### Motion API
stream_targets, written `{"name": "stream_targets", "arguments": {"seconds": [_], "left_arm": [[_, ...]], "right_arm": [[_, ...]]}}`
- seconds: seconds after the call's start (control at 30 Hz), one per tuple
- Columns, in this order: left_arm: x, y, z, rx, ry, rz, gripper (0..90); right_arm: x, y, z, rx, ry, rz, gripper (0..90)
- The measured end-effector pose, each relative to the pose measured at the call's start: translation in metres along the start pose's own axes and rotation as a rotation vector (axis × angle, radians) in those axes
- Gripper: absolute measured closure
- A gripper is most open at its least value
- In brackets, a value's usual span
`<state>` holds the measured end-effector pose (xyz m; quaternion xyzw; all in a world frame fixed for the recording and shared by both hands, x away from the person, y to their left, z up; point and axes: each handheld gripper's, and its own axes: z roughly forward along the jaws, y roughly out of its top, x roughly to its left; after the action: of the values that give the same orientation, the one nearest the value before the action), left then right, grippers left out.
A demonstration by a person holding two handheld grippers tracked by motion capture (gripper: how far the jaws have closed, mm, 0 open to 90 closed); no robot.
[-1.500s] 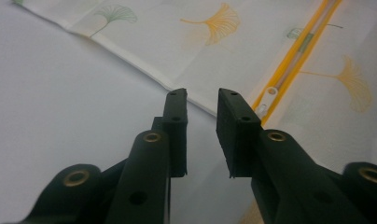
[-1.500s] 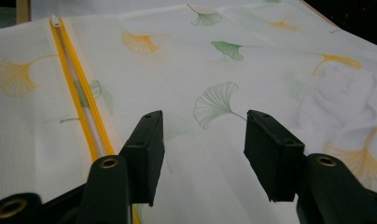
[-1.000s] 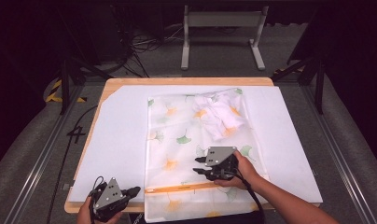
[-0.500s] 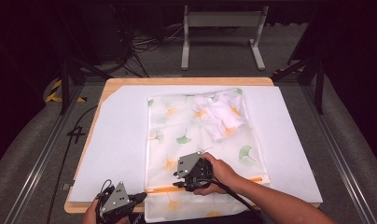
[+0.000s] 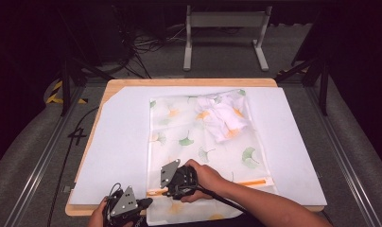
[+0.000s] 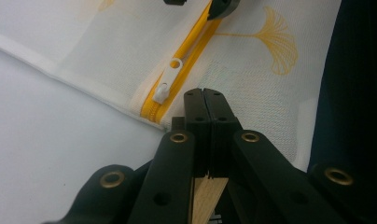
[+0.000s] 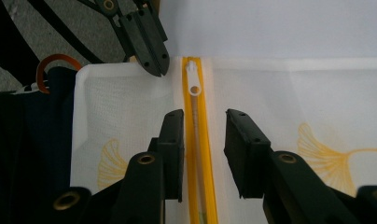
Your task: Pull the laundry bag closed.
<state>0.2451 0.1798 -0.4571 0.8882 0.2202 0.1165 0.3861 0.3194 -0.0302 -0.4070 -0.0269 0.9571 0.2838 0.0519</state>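
A translucent mesh laundry bag [image 5: 198, 142] printed with ginkgo leaves lies on a white sheet [image 5: 118, 142]. A white garment [image 5: 224, 118] is bunched inside its far right corner. A yellow zipper [image 5: 253, 181] runs along the bag's near end. My right gripper [image 5: 165, 190] [image 7: 203, 116] is open, one jaw on each side of the zipper [image 7: 198, 154]. The white pull tab [image 7: 193, 79] lies just ahead of its tips. My left gripper [image 5: 150, 201] [image 6: 206, 93] is shut, pinching the bag's edge [image 6: 252, 98] beside the zipper's end, close to the pull tab [image 6: 168, 84].
The sheet covers a wooden table [image 5: 132, 82], and the bag's near end hangs over the table's front edge. A metal stand [image 5: 224, 33] and cables [image 5: 146, 42] are on the floor behind. Dark clothing [image 7: 32, 140] sits close to the bag's near edge.
My right gripper has slid left along the zipper, from the bag's middle to its left end. The left gripper has shifted right to meet the bag's corner.
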Motion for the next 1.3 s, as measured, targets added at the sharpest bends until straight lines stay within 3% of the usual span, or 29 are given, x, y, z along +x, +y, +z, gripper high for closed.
{"name": "stream_targets", "arguments": {"seconds": [0.37, 0.67, 0.8, 1.1, 1.2, 1.3], "left_arm": [[0.003, -0.001, 0.001, 0.005, 0.017, 0.003, 88.8], [0.007, -0.003, 0.0, -0.001, 0.011, -0.014, 88.4], [0.008, -0.003, 0.0, -0.001, 0.009, -0.012, 89.9], [0.008, -0.003, -0.001, 0.003, 0.007, -0.009, 90.0], [0.008, -0.003, 0.0, 0.003, 0.006, -0.005, 90.0], [0.008, -0.003, 0.0, 0.004, 0.009, -0.003, 90.0]], "right_arm": [[0.006, 0.023, 0.022, 0.07, 0.03, -0.04, 70.0], [0.002, 0.036, 0.033, 0.137, 0.031, -0.027, 72.1], [0.001, 0.037, 0.035, 0.177, 0.031, -0.041, 74.4], [-0.001, 0.042, 0.041, 0.216, 0.039, -0.07, 76.9], [-0.002, 0.044, 0.042, 0.219, 0.051, -0.074, 83.0], [-0.002, 0.045, 0.045, 0.235, 0.047, -0.084, 83.3]]}}
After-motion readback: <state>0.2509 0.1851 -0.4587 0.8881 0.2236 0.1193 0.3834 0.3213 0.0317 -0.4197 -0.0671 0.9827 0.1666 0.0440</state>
